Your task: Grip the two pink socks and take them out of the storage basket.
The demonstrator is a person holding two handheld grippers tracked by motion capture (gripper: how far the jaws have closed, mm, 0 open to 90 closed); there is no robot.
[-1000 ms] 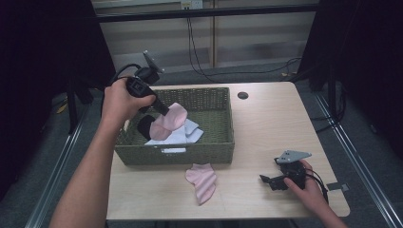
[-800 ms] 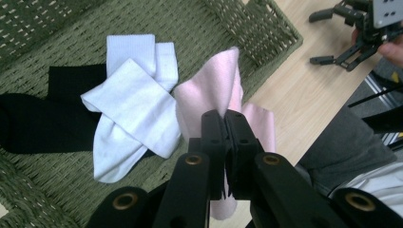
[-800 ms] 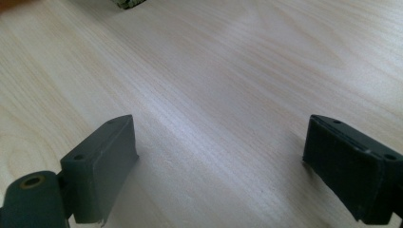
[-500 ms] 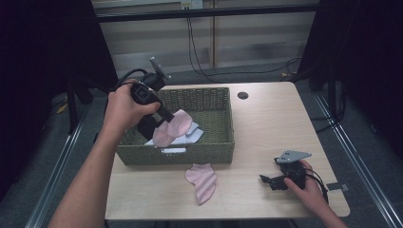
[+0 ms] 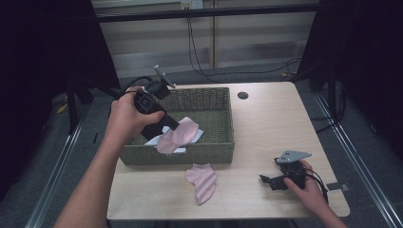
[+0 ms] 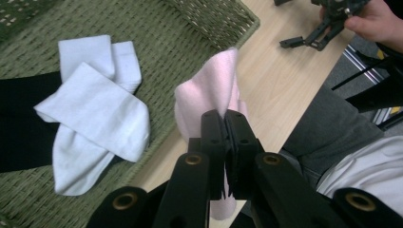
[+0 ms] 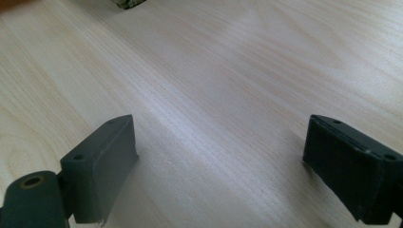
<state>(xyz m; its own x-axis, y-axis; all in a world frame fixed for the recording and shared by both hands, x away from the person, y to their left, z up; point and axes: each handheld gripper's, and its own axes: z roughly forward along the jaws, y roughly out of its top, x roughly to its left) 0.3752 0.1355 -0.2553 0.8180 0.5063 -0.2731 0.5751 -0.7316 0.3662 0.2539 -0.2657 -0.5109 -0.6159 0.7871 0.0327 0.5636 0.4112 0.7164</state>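
Observation:
A pink sock hangs over the near wall of the green wicker basket, with my left gripper shut on it. A second pink sock lies flat on the wooden table just in front of the basket. Inside the basket lie white socks and a black one. My right gripper rests low on the table at the front right, jaws wide open with nothing between them.
A dark round hole sits in the tabletop behind the basket's right corner. Cables trail on the floor beyond the table. Metal rails run along both sides. A person's grey trouser leg is below the table edge.
My left gripper has carried the pink sock from the basket's middle toward its near wall and the person. The right gripper has stayed where it was.

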